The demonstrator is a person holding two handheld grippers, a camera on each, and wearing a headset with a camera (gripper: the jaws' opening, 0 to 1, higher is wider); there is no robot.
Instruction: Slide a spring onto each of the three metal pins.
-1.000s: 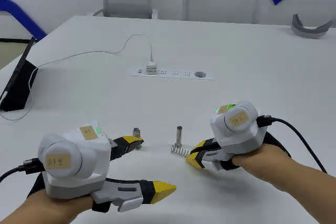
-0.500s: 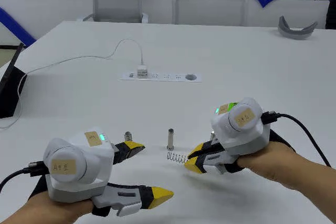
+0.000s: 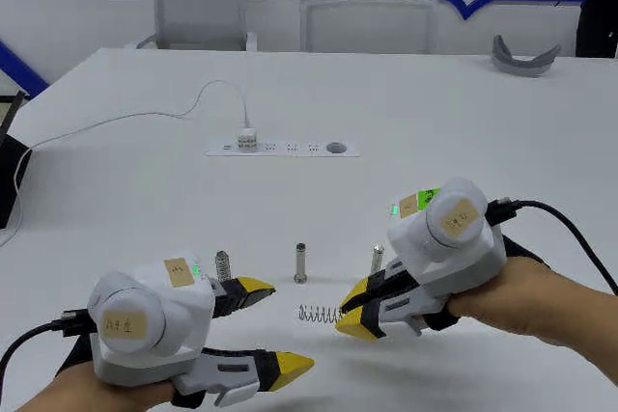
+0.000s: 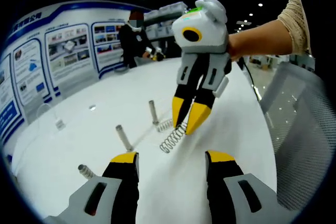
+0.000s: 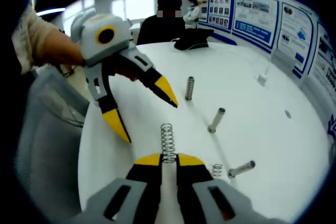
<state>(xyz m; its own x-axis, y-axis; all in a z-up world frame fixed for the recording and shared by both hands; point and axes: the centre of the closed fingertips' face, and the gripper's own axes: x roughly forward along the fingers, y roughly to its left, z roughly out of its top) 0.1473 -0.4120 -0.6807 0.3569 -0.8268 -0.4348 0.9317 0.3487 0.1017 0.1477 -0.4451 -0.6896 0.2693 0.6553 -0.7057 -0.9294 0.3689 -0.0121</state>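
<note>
Three metal pins stand on the white table (image 3: 145, 190). The left pin (image 3: 223, 265) wears a spring, while the middle pin (image 3: 300, 262) and the right pin (image 3: 378, 258) are bare. My right gripper (image 3: 350, 320) is shut on one end of a loose spring (image 3: 319, 314), which sticks out level toward the left, in front of the middle pin. In the right gripper view that spring (image 5: 168, 141) rises from the shut right gripper (image 5: 164, 159), and a small coil (image 5: 217, 170) lies by the nearest pin (image 5: 241, 169). My left gripper (image 3: 280, 327) stands open and holds nothing, beside the sprung pin.
A white power strip (image 3: 290, 149) with a plug (image 3: 247, 140) and a cable lies mid-table. Chairs stand behind the far edge. A grey curved object (image 3: 521, 55) rests at the far right, and a dark device (image 3: 8, 176) at the left edge.
The right gripper has closed on the spring that lay at the middle pin's foot and drawn it toward me. The left gripper stays open. The headset camera has tilted.
</note>
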